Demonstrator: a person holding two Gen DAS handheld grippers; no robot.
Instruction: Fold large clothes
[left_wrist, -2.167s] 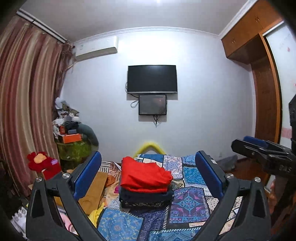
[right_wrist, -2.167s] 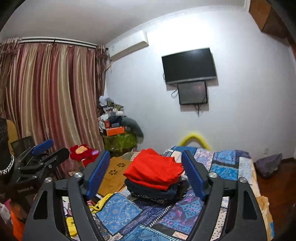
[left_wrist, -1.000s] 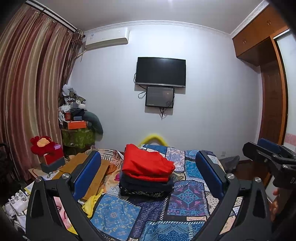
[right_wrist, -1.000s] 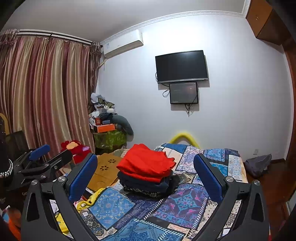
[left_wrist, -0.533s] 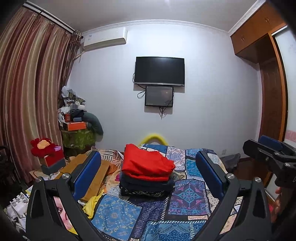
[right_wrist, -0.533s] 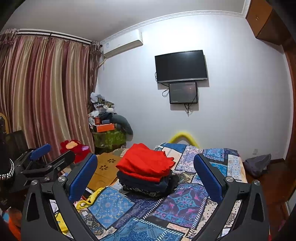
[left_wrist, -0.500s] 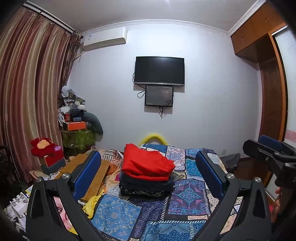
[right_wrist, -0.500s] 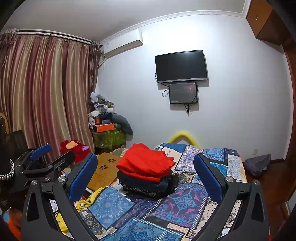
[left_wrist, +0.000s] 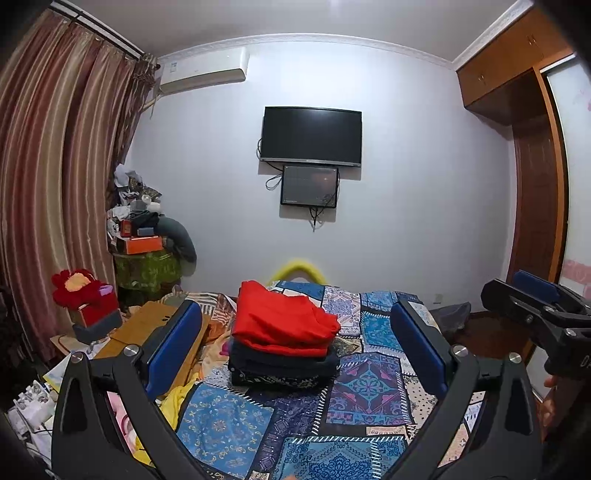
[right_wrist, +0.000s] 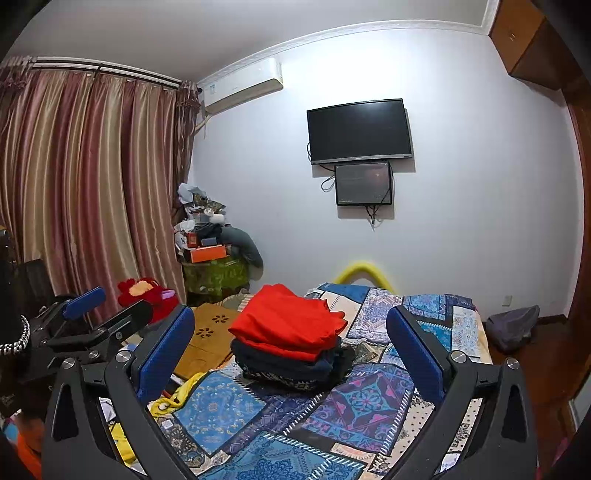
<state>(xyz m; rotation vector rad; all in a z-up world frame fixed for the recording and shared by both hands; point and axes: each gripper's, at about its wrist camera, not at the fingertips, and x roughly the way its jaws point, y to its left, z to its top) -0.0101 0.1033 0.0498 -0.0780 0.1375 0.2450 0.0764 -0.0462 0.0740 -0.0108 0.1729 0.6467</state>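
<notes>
A stack of folded clothes sits on the bed: a red garment (left_wrist: 282, 321) on top of dark ones (left_wrist: 282, 363). It also shows in the right wrist view, the red garment (right_wrist: 290, 321) uppermost. My left gripper (left_wrist: 295, 339) is open and empty, held well back from the stack. My right gripper (right_wrist: 290, 347) is open and empty, also held back from it. Each gripper shows at the edge of the other's view, the right gripper (left_wrist: 532, 306) at right and the left gripper (right_wrist: 99, 314) at left.
The bed has a blue patchwork cover (left_wrist: 369, 380). A wooden board (left_wrist: 147, 325), a red plush toy (left_wrist: 79, 291) and a cluttered green stand (left_wrist: 147, 266) lie left of it. A TV (left_wrist: 312, 134) hangs on the far wall. A wardrobe (left_wrist: 532, 184) is at right.
Both grippers pulled back and rose slightly over two seconds, and the right jaws opened wider. In the last half second nothing has visibly moved.
</notes>
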